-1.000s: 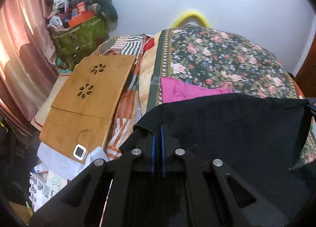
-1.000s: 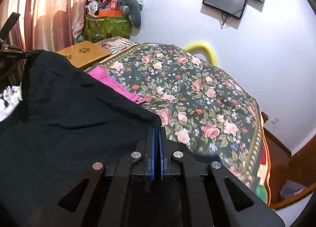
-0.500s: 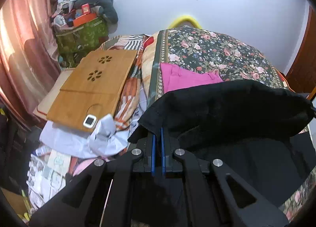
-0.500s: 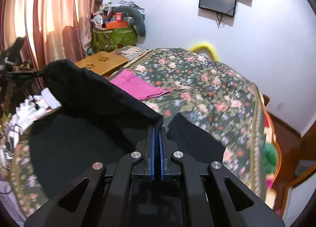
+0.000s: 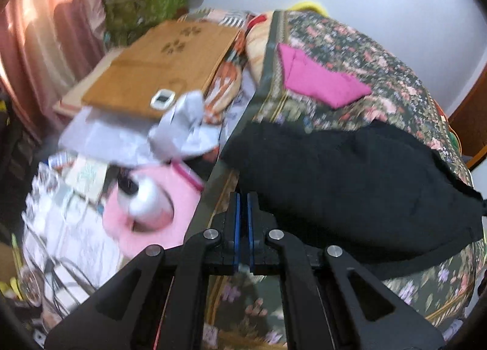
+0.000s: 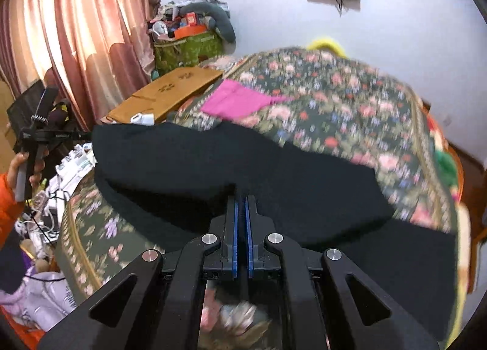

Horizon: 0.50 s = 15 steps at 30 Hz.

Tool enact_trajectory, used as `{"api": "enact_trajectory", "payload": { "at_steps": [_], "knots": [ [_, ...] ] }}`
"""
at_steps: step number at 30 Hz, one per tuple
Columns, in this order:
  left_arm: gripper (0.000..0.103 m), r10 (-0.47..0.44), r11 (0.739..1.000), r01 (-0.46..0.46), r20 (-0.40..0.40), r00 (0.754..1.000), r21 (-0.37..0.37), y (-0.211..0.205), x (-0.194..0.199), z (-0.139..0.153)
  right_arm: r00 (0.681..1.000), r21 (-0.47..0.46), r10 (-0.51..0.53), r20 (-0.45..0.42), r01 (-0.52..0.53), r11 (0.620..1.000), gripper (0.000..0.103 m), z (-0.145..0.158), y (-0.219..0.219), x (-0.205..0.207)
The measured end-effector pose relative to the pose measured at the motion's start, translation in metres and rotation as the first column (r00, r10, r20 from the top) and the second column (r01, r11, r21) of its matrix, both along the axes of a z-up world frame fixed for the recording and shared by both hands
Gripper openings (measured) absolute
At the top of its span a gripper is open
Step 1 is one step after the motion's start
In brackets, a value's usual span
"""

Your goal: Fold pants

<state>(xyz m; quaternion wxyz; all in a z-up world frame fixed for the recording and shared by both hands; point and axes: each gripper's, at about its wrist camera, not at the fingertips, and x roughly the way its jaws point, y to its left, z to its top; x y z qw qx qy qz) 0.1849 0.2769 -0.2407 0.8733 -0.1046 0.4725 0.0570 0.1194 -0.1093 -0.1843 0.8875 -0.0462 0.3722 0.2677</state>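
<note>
The black pants (image 5: 350, 185) lie low over the floral bedspread (image 5: 365, 55), doubled over into a wide band. My left gripper (image 5: 242, 198) is shut on the pants' near left edge. My right gripper (image 6: 242, 199) is shut on the pants (image 6: 243, 167) at their near edge. In the right wrist view the left gripper (image 6: 45, 135) shows at far left, held by a hand at the pants' left end. Both views are blurred by motion.
A folded magenta cloth (image 5: 316, 79) lies on the bedspread beyond the pants. A wooden lap desk (image 5: 158, 58) sits left of the bed, with white papers (image 5: 137, 137), a pink item (image 5: 158, 207) and clutter on the floor. Curtains (image 6: 76, 30) hang at left.
Both grippers have swung down and toward me with the pants. The pants went from hanging raised to lying folded over on the bedspread.
</note>
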Motion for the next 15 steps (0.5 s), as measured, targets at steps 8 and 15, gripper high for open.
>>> {"api": "enact_trajectory", "payload": {
  "at_steps": [8,15],
  "knots": [
    [0.003,0.029,1.0,-0.029,-0.063,0.998,0.001,0.005,-0.025,-0.02,0.998,-0.005,-0.008,-0.069,0.007,1.0,0.008,-0.016,-0.005,-0.018],
    [0.035,-0.023,0.997,0.025,-0.017,1.0,0.068,-0.025,-0.013,0.007,0.996,-0.012,-0.077,-0.053,0.076,0.997,0.053,0.005,-0.026,-0.021]
  ]
}}
